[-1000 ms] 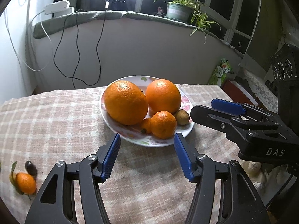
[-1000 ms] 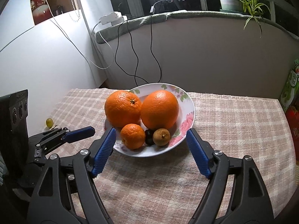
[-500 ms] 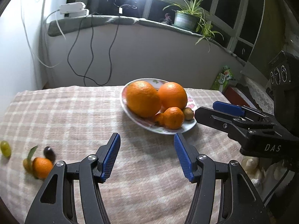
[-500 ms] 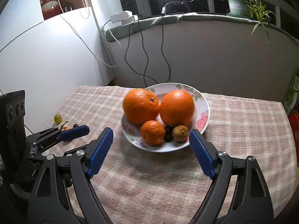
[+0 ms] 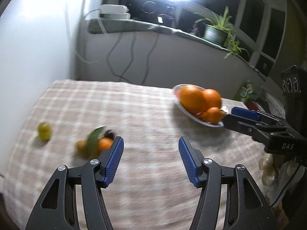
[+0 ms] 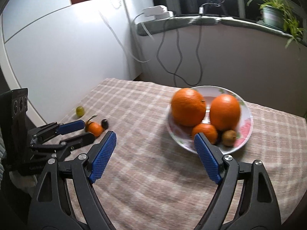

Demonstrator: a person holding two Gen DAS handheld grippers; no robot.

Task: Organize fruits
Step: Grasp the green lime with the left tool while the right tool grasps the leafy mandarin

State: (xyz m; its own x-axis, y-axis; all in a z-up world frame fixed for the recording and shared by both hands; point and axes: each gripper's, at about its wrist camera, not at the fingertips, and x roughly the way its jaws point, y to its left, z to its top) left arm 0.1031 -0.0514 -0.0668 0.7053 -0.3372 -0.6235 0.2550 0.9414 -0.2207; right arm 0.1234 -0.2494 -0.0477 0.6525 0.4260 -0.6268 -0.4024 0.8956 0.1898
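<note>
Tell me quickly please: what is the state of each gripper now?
Left gripper: open, holding nothing.
Right gripper: open, holding nothing.

Colours and patterns on my table.
I see a beige-and-white checked tablecloth (image 6: 145,172); white plate (image 6: 247,115) with pink floral print; orange oranges (image 6: 188,109); a yellow-green grape (image 6: 80,110); blue-padded black grippers (image 6: 153,159).

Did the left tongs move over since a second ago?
Yes. The left tongs swung left, away from the plate, which now sits off to their right, and toward the small leafy orange on the cloth.
</note>
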